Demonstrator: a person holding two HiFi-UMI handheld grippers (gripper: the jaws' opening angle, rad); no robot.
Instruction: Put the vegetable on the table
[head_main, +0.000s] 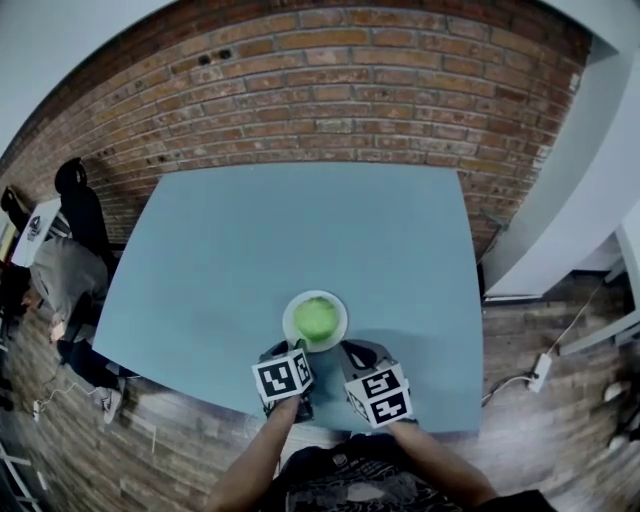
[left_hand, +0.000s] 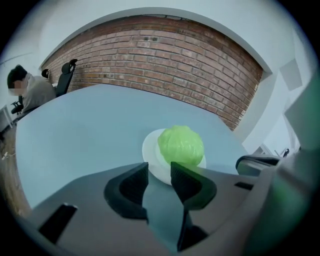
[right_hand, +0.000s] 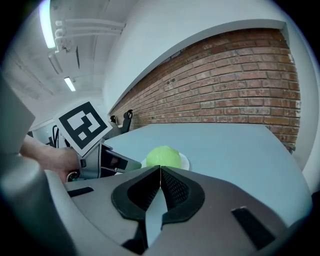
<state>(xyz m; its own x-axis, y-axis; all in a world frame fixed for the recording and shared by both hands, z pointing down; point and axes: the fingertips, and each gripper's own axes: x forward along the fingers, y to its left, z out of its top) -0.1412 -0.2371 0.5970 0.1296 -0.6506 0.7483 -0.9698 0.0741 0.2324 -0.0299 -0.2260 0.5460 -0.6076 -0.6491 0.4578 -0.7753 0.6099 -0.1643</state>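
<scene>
Soft, even light is falling from overhead; a ceiling tube (right_hand: 46, 25) is glaring white in the right gripper view. The tabletop (head_main: 300, 230) is reading flat and matte, with shadows lying faint and soft-edged. The vegetable (head_main: 316, 318) is glowing pale green, its surface detail washing out. The wide lenses are bending the brick wall (head_main: 330, 90) into an arc, and black corners are ringing both gripper views. The left gripper (left_hand: 160, 172) and the right gripper (right_hand: 160, 170) are blurring close to their lenses. The head view is looking slightly hazy throughout.
</scene>
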